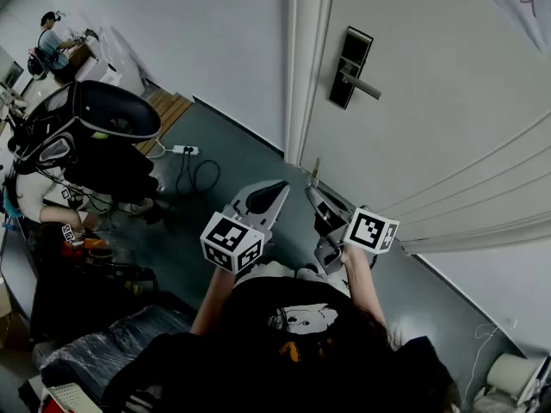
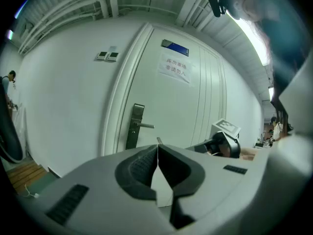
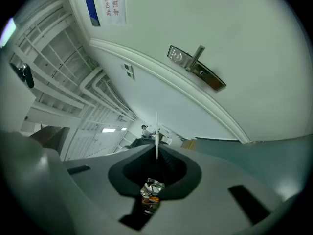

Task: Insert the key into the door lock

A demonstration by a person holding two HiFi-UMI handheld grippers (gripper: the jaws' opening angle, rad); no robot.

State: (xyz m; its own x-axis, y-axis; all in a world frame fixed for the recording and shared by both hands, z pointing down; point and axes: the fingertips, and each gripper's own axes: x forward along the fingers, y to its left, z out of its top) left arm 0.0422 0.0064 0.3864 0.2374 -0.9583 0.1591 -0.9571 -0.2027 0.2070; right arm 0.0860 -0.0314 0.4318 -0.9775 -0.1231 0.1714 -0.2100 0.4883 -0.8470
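Observation:
The door lock (image 1: 351, 67) is a dark plate with a lever handle on the white door, up and to the right of both grippers. My right gripper (image 1: 314, 191) is shut on a thin metal key (image 1: 316, 172) that sticks out past its tips toward the door. In the right gripper view the key (image 3: 156, 133) shows edge-on, well short of the lock (image 3: 195, 67). My left gripper (image 1: 280, 188) sits beside it, shut with nothing seen in its jaws. In the left gripper view the lock (image 2: 134, 126) stands ahead on the left, and the right gripper's marker cube (image 2: 225, 129) is at the right.
A black office chair (image 1: 103, 127) stands to the left, and a power strip (image 1: 184, 151) with a cable lies on the grey floor by the wall. A person (image 1: 52, 46) works far back on the left. A paper sign (image 2: 174, 68) hangs on the door.

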